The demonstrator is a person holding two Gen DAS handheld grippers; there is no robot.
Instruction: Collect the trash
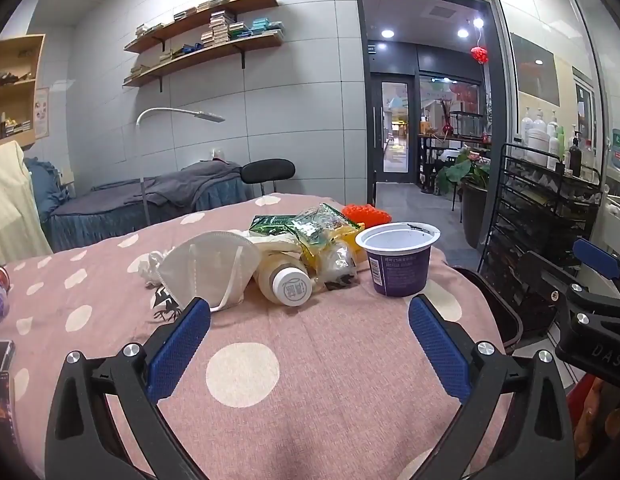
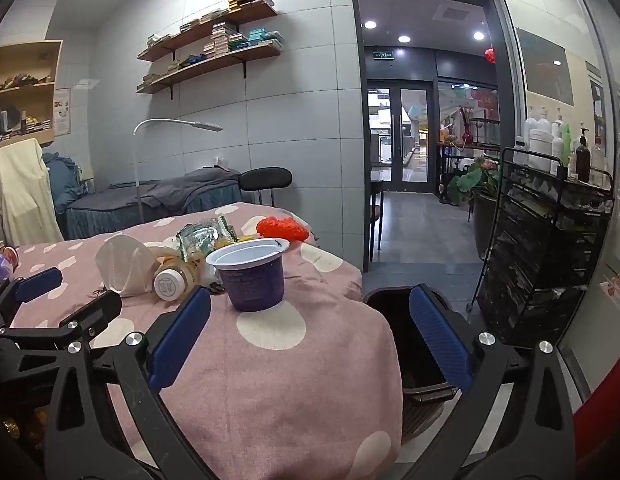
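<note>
The left tool point(image 1: 309, 308) hangs over the pink, white-dotted cloth point(image 1: 310, 360) with its blue fingers point(image 1: 178, 348) spread wide and nothing between them. The right tool point(image 2: 310, 300) is spread just as wide and also holds nothing; one of its fingers sits over the cloth edge, the other over the dark bin point(image 2: 394, 312) that stands on the floor just beside the covered surface (whether that surface is a bed or a tabletop cannot be told).

The trash lies in a loose heap ahead of both tools, well apart from the fingers. A purple cup point(image 1: 398, 260) with a white rim stands upright at the right end of the heap, nearest the bin. Left of it a small bottle point(image 1: 284, 280) lies on its side, its white cap facing the left wrist camera. A white face mask point(image 1: 210, 264) leans against the bottle, with crumpled tissue point(image 1: 150, 266) just beside it. Behind the bottle sit a clear crinkled wrapper point(image 1: 320, 224), a green carton point(image 1: 272, 226) and a red-orange netted thing point(image 1: 364, 214).

In the right wrist view the left tool shows at the left edge, near the mask.
</note>
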